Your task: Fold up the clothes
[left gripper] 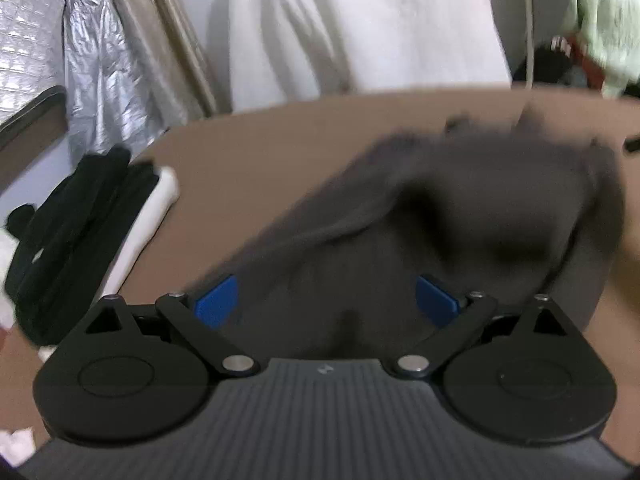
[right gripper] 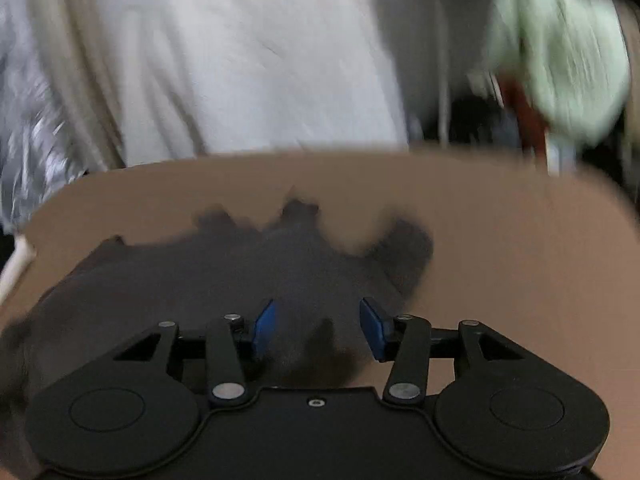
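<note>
Dark grey garment (left gripper: 460,216) lies rumpled and blurred on the brown table (left gripper: 260,168).
</note>
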`<act>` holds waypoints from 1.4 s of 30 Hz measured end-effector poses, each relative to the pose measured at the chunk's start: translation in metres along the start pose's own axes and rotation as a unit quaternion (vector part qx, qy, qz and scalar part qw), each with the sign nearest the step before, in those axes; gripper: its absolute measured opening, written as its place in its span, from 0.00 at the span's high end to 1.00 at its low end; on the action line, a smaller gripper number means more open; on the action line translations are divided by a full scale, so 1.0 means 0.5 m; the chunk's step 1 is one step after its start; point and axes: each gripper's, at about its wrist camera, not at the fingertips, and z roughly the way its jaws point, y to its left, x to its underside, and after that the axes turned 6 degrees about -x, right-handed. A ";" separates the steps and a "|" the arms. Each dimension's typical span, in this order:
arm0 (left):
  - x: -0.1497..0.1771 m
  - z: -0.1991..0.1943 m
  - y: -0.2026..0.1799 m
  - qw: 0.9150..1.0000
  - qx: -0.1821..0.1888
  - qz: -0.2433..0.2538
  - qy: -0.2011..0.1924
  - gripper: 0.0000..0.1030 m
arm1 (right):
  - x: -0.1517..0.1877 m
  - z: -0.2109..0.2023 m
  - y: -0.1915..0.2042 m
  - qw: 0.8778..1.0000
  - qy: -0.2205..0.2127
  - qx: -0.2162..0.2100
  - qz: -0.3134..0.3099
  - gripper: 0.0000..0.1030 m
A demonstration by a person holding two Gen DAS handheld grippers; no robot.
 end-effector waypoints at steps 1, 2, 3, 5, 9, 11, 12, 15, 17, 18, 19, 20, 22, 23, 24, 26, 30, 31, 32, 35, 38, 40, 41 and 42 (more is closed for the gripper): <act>0.025 -0.005 0.005 1.000 -0.008 -0.002 0.003 0.06 | -0.006 0.013 -0.025 0.999 0.029 0.004 0.041 0.48; 0.046 -0.012 0.017 1.000 -0.012 -0.008 0.007 0.06 | -0.014 0.019 -0.037 0.996 0.053 -0.007 0.071 0.48; 0.068 -0.019 0.031 1.000 -0.016 -0.016 0.011 0.06 | -0.020 0.020 -0.045 0.993 0.072 -0.020 0.094 0.48; 0.114 -0.032 0.082 0.998 -0.023 -0.045 0.021 0.05 | -0.031 0.001 -0.032 0.990 0.076 -0.066 0.104 0.48; 0.159 -0.020 0.164 0.993 -0.038 -0.104 0.034 0.03 | -0.011 -0.043 0.023 0.985 0.076 -0.122 0.092 0.41; 0.173 -0.002 0.187 0.991 -0.038 -0.124 0.043 0.03 | 0.019 -0.045 0.023 0.983 0.082 -0.142 0.084 0.40; 0.177 0.008 0.194 0.990 -0.037 -0.130 0.047 0.03 | 0.035 -0.040 0.023 0.982 0.086 -0.149 0.077 0.40; 0.179 0.023 0.191 0.990 -0.040 -0.132 0.042 0.03 | 0.063 -0.007 0.069 0.983 0.082 -0.158 0.033 0.40; 0.180 0.033 0.190 0.989 -0.041 -0.134 0.038 0.03 | 0.074 0.012 0.102 0.985 0.070 -0.155 -0.007 0.40; 0.181 0.038 0.189 0.989 -0.042 -0.134 0.037 0.03 | 0.080 0.022 0.119 0.985 0.065 -0.155 -0.025 0.40; 0.181 0.043 0.188 0.989 -0.043 -0.135 0.035 0.03 | 0.088 0.030 0.135 0.984 0.064 -0.163 -0.040 0.40; 0.182 0.047 0.187 0.989 -0.043 -0.136 0.034 0.03 | 0.095 0.039 0.150 0.982 0.062 -0.170 -0.055 0.40; 0.183 0.057 0.185 0.989 -0.045 -0.137 0.030 0.03 | 0.113 0.042 0.180 0.976 0.072 -0.194 -0.069 0.40; 0.183 0.062 0.184 0.989 -0.046 -0.137 0.029 0.03 | 0.123 0.038 0.195 0.972 0.079 -0.208 -0.072 0.40; 0.184 0.067 0.183 0.989 -0.046 -0.138 0.027 0.03 | 0.132 0.033 0.211 0.968 0.086 -0.222 -0.078 0.40; 0.185 0.075 0.185 0.988 -0.047 -0.145 0.029 0.01 | 0.148 0.006 0.251 0.959 0.090 -0.246 -0.110 0.40; 0.186 0.090 0.197 0.984 -0.045 -0.169 0.039 0.00 | 0.183 -0.052 0.325 0.952 0.016 -0.212 -0.222 0.30; 0.187 0.093 0.200 0.983 -0.044 -0.175 0.042 0.00 | 0.189 -0.052 0.338 0.950 0.007 -0.195 -0.244 0.30; 0.187 0.097 0.203 0.982 -0.044 -0.181 0.044 0.00 | 0.192 -0.045 0.349 0.950 0.009 -0.180 -0.254 0.30; 0.188 0.108 0.211 0.978 -0.042 -0.198 0.052 0.00 | 0.193 -0.008 0.383 0.949 0.016 -0.162 -0.272 0.30; 0.189 0.118 0.220 0.974 -0.041 -0.215 0.060 0.00 | 0.204 0.042 0.427 0.937 -0.015 -0.104 -0.334 0.28; 0.190 0.125 0.226 0.971 -0.040 -0.226 0.065 0.00 | 0.214 0.084 0.431 0.924 -0.031 -0.078 -0.373 0.20; 0.192 0.124 0.227 0.971 -0.041 -0.228 0.065 0.00 | 0.217 0.105 0.424 0.920 -0.034 -0.068 -0.384 0.24; 0.193 0.122 0.228 0.970 -0.041 -0.231 0.064 0.00 | 0.215 0.120 0.406 0.922 -0.030 -0.055 -0.382 0.35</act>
